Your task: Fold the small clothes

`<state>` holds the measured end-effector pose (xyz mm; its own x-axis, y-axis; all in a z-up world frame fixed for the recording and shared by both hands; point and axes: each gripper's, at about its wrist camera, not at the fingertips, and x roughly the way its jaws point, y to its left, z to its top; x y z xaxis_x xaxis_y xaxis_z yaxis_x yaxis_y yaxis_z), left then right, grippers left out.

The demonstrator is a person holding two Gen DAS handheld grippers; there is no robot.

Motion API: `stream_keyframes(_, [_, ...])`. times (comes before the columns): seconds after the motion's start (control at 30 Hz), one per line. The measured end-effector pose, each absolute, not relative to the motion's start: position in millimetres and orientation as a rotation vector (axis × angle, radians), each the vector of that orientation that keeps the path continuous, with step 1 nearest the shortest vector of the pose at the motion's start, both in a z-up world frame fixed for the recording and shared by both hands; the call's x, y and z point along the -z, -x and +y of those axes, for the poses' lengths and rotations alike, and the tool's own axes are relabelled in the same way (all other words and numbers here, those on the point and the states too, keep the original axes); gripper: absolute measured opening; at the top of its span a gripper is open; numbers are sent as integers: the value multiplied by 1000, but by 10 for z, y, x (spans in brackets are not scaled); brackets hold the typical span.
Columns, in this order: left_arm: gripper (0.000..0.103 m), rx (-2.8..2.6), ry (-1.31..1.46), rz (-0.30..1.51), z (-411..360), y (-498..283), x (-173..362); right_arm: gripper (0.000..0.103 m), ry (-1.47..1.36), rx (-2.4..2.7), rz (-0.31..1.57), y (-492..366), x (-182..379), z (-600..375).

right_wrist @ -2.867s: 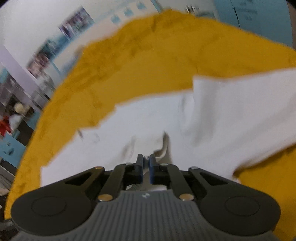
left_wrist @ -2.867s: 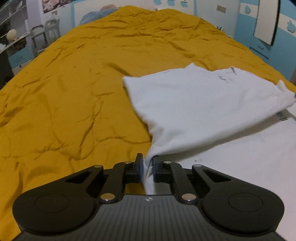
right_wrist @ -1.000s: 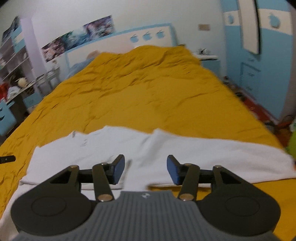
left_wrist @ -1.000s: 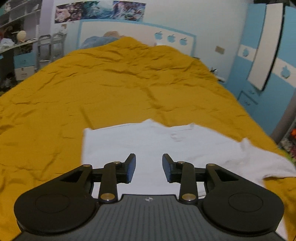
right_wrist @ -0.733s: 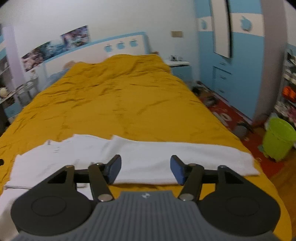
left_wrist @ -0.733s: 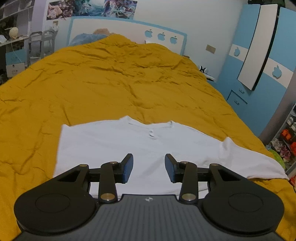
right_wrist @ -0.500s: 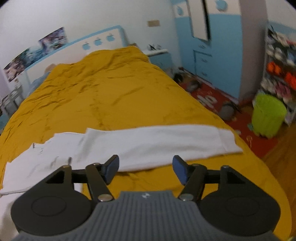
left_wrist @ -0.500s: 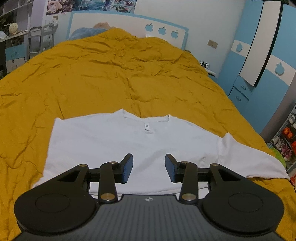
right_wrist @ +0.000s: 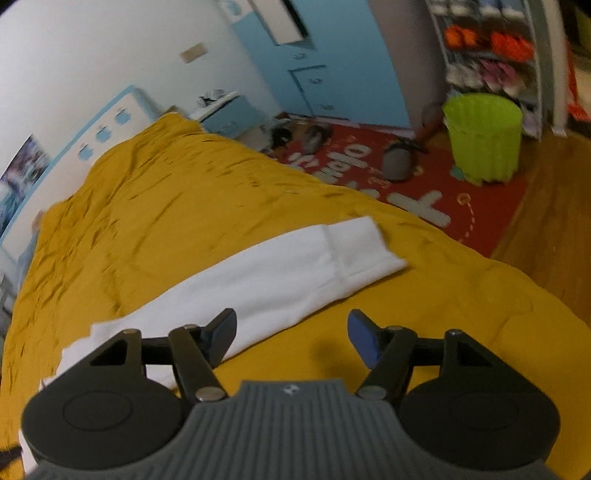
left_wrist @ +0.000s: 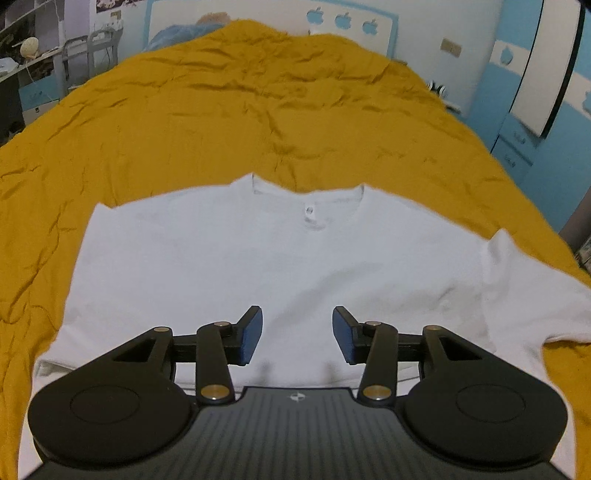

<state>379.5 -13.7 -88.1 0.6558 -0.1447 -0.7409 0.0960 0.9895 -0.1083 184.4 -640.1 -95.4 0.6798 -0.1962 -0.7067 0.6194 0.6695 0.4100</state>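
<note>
A white long-sleeved shirt (left_wrist: 280, 258) lies flat on the yellow bedspread (left_wrist: 221, 122), collar at the far side with its neck label (left_wrist: 309, 210) showing. My left gripper (left_wrist: 297, 334) is open and empty, held over the shirt's lower body. One sleeve runs out to the right (left_wrist: 532, 295). In the right wrist view that sleeve (right_wrist: 288, 277) stretches across the bed (right_wrist: 147, 206), cuff at the right. My right gripper (right_wrist: 291, 332) is open and empty, just in front of the sleeve's near edge, above bare bedspread.
The bed's right edge drops to a red rug (right_wrist: 424, 184) and wooden floor. A green bin (right_wrist: 482, 138), a shoe rack (right_wrist: 487, 55) and blue wardrobe (right_wrist: 332, 66) stand beyond it. A headboard (left_wrist: 343, 22) and shelves (left_wrist: 33, 62) are at the far end.
Both grippers let go of the shirt and opened. The left one has moved closer over the shirt's body. The right one has swung right, toward the sleeve's cuff and the bed's edge.
</note>
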Motion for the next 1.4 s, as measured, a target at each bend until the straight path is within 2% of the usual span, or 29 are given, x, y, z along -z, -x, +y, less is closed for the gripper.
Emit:
stream_keyframes(0.27, [55, 97, 35, 886, -169, -3834, 1013, 62, -881, 556, 692, -2110, 1514, -7105])
stream_keyframes(0.33, [56, 100, 20, 890, -182, -3825, 1026, 54, -943, 565, 678, -2136, 1632, -7216])
stream_keyframes(0.5, [56, 108, 11, 893, -165, -3815, 1027, 9, -917, 574, 672, -2315, 1592, -7247])
stream_keyframes(0.57, [56, 109, 18, 896, -127, -3811, 1019, 3, -796, 601, 686, -2422, 1440, -7127])
stream_keyframes(0.8, [56, 116, 62, 858, 106, -3726, 894, 1, -473, 508, 625, -2725, 669, -6364])
stream_keyframes(1.0, [56, 134, 107, 816, 409, -3594, 758, 1, -308, 284, 577, -3118, 13, -5200])
stream_keyframes(1.23, [56, 153, 173, 768, 897, -3418, 641, 1, -235, 9, 567, -3658, -391, -3654])
stream_keyframes(1.4, [56, 220, 248, 727, 1173, -3372, 635, 1, -261, -135, 590, -4026, -439, -2631])
